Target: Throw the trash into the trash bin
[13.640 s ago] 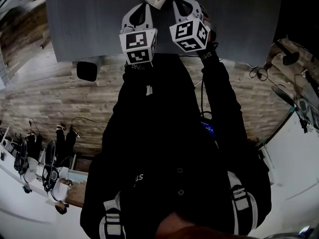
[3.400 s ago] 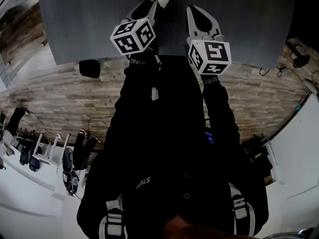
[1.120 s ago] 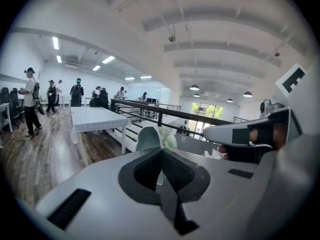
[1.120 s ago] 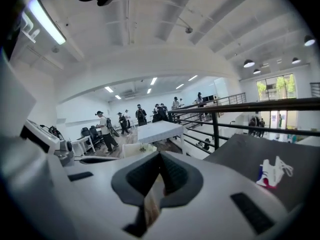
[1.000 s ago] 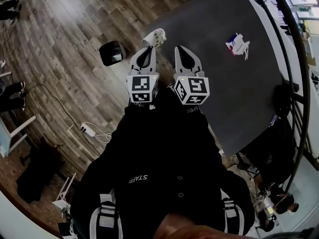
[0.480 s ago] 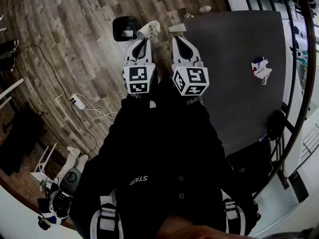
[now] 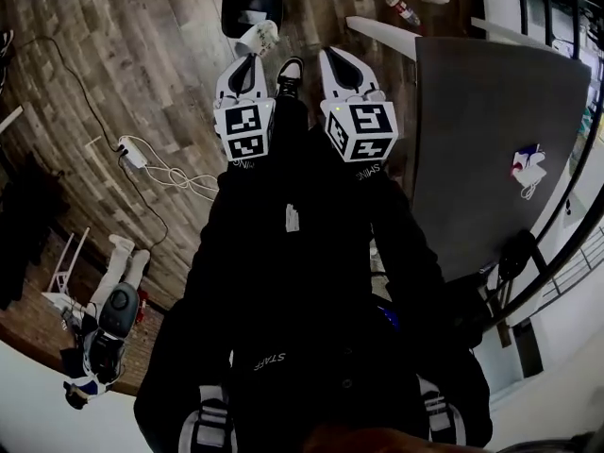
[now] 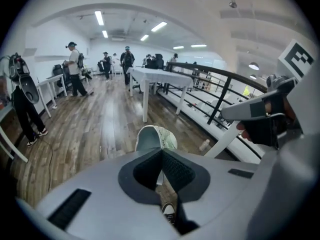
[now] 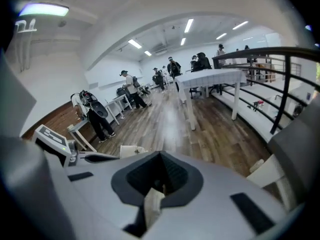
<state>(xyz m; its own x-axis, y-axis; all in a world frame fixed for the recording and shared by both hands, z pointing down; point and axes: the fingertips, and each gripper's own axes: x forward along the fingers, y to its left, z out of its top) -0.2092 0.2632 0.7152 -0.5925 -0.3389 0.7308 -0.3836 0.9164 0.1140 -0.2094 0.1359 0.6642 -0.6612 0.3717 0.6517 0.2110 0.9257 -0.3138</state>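
I've swung away from the grey table [image 7: 500,140], which now sits at 3 o'clock. The black trash bin [image 7: 253,6] has moved from off to one side to dead ahead at 12 o'clock. That puts me about a reach from the drop.

The left gripper [image 7: 247,59] is clamped on the crushed paper cup [image 7: 257,38]. The cup is whitish with a faint green print, squashed at the pinch, and hangs just short of the bin's near rim.

The right gripper [image 7: 332,57] has its jaws together. A pale strip shows in the gap behind them, and I can't tell what it is.

Another scrap of trash [image 7: 528,166] lies on the table.
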